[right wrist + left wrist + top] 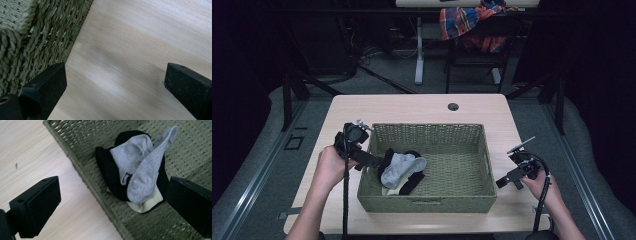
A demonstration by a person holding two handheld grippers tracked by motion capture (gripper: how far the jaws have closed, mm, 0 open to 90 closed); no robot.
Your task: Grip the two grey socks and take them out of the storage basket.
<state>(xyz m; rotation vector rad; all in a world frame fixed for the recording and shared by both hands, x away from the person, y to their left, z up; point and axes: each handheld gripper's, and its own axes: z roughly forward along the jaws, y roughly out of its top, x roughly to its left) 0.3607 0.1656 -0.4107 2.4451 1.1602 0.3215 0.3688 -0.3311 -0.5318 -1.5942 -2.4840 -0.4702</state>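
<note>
A green woven basket (452, 137) sits in the middle of the light wooden table (412, 107). In its left part lies a small heap of socks: a grey sock (401, 168) (140, 167) on top, black socks (412, 184) (110, 175) under it and a pale yellow one (146, 206) at the bottom. My left gripper (374, 161) (113, 205) hangs open over the basket's left rim (82, 170), jaws wide apart, nothing between them. My right gripper (504, 181) (116, 92) is open just right of the basket wall (30, 42), above bare table (140, 37).
A round cable hole (453, 106) is in the table's far edge. Behind the table stands a chair (477, 50) with a plaid cloth (462, 20) draped on it. Dark floor and stands surround the table.
</note>
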